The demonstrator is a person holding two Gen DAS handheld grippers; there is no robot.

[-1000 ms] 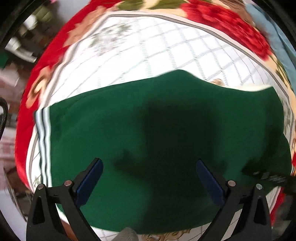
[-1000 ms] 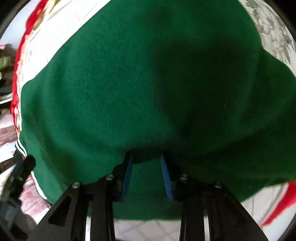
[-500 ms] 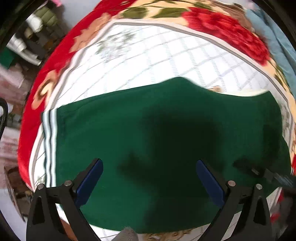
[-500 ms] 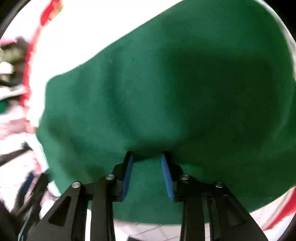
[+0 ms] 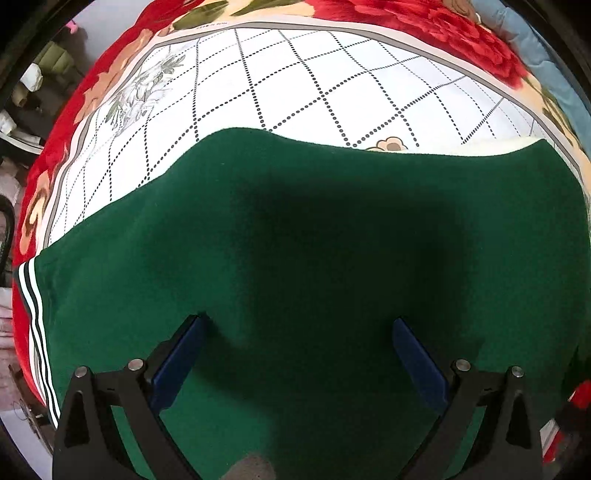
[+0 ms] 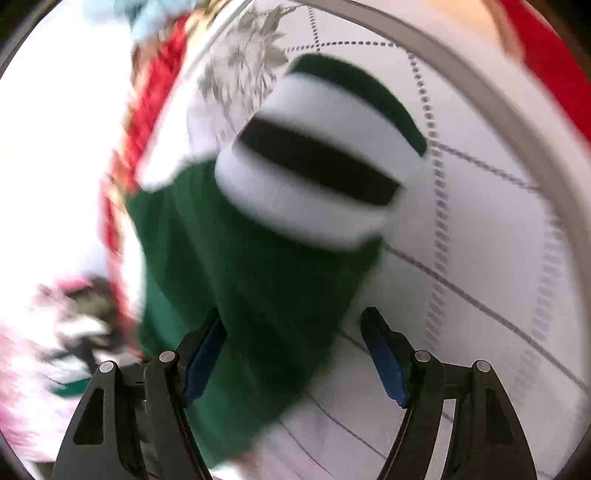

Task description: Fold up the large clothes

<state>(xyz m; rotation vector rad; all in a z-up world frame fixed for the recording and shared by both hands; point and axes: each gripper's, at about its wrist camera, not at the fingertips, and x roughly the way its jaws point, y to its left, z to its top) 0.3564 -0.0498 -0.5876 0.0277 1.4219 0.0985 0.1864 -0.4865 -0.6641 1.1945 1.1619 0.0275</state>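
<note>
In the left wrist view, at the far left edge, the black and white striped band [image 5: 35, 332] of the big green garment [image 5: 295, 258] is hanging over the side of the bed. The garment is lying flat on the white bedspread [image 5: 295, 81], which has dotted lines crossing it and a red flower border [image 5: 406, 14] around it. The left gripper [image 5: 297, 332] is pointing down over the middle of the green cloth. Its two blue pads [image 5: 177, 354] are standing far apart, and nothing is being pinched between them. A dark shadow is falling on the cloth between them. At the far right a bit of pale blue cloth [image 5: 535, 55] is peeking out by the border.

The right wrist view is blurry. On its left side the floor and some pink things are smearing together, too fuzzy to tell. In the middle a green sleeve [image 6: 258, 277] is lying on the white bedspread [image 6: 498, 221], and its cuff [image 6: 317, 166], with white and black stripes, is sitting at the far end. The right gripper [image 6: 291, 343] is opening up. The green sleeve is lying between its jaws, close against the left blue pad [image 6: 203, 358], but the right pad is well clear of the cloth.
</note>
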